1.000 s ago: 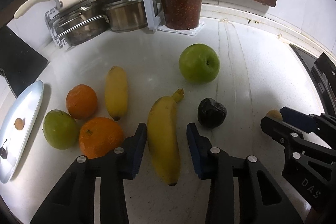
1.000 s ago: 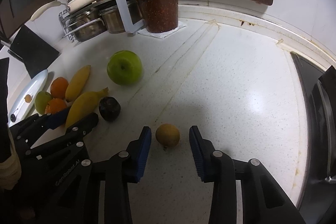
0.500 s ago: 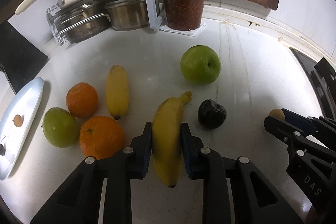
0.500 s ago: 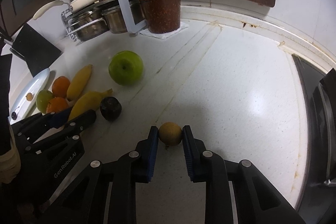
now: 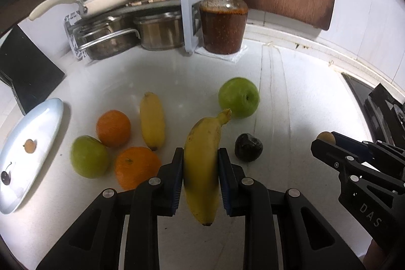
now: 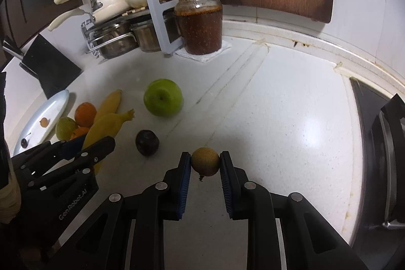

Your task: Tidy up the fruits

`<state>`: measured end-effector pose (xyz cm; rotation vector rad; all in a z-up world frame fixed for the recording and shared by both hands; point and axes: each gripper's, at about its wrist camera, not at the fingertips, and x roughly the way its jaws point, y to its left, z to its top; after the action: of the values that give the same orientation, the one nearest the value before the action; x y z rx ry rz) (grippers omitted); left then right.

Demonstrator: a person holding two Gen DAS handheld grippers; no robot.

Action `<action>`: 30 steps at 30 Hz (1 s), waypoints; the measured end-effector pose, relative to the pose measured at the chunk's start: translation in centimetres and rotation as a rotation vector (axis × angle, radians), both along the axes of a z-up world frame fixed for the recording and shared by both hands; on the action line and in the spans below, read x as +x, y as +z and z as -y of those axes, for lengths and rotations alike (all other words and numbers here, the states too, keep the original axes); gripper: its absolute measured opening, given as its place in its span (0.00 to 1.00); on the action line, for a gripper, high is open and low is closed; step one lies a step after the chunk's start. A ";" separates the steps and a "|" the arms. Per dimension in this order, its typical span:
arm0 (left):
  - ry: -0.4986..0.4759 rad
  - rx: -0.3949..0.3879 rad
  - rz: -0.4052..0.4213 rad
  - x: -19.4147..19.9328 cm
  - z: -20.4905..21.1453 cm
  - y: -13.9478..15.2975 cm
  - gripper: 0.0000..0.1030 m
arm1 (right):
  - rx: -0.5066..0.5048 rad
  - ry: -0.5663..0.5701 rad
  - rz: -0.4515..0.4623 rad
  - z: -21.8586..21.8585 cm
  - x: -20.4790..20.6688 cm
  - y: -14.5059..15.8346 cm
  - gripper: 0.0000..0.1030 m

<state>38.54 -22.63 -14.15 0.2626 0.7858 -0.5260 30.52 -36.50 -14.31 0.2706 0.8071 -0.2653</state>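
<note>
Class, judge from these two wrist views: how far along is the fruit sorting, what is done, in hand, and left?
Early stage. Done: only two small fruits lie on the white plate. In hand: the left gripper is shut on a banana, the right gripper on a small brown fruit. Left on the counter: second banana, two oranges, two green apples, one dark fruit.
</note>
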 end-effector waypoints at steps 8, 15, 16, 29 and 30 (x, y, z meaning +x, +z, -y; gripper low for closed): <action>0.023 -0.045 0.047 -0.4 -1.6 2.7 0.26 | -0.019 0.027 0.047 -1.2 0.0 2.3 0.24; 0.057 -0.079 0.093 -0.9 -3.5 4.9 0.26 | -0.037 0.059 0.097 -2.7 0.2 4.5 0.24; 0.063 -0.084 0.099 -0.9 -3.8 5.2 0.26 | -0.041 0.065 0.106 -3.0 0.2 4.8 0.24; 0.143 -0.142 0.188 -1.8 -8.4 8.8 0.26 | -0.066 0.142 0.206 -6.8 0.6 8.4 0.24; 0.149 -0.145 0.194 -1.8 -8.7 9.0 0.26 | -0.068 0.149 0.213 -7.1 0.7 8.6 0.24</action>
<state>36.70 -13.89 -5.12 0.1175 0.5705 -0.4075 31.18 -29.38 -5.71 0.1701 0.6025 -0.1207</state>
